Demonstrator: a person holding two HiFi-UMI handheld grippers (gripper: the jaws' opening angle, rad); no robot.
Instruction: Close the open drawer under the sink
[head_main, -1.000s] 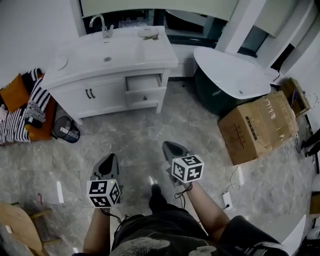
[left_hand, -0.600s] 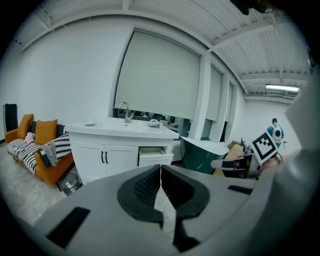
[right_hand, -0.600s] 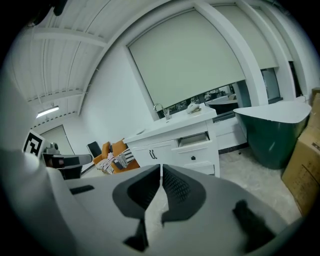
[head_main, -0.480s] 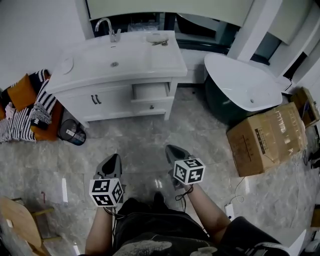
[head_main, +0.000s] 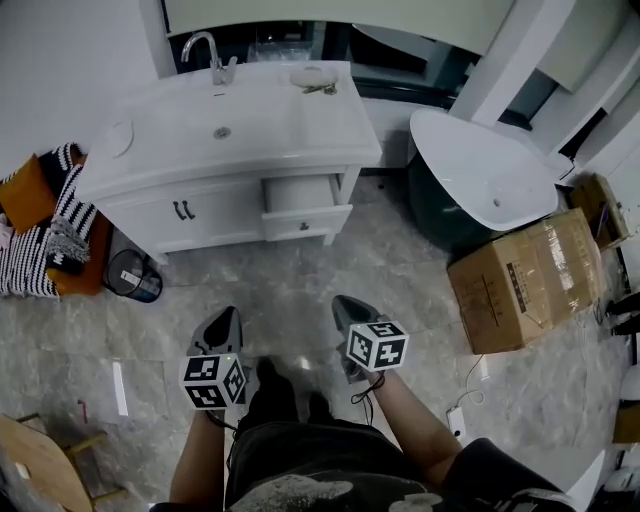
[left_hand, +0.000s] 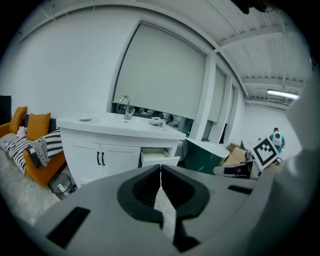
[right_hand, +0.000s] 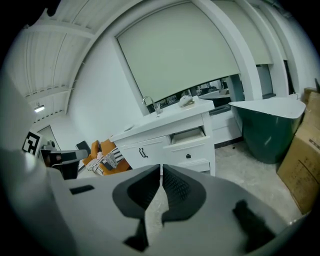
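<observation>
Nearest, over the grey marble floor (head_main: 290, 285), the person holds the left gripper (head_main: 229, 313) and right gripper (head_main: 339, 301) low, each with jaws pressed together on nothing. Well ahead, the small white drawer with a dark knob (head_main: 306, 222) stands pulled out of the white vanity cabinet (head_main: 205, 215) beneath the white sink top (head_main: 260, 125). Judging by that gap, the closing is yet to begin.

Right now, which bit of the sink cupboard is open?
The drawer, right of the two black-handled doors in the head view. It sticks out with its inside showing, while the doors sit shut and flush.
</observation>
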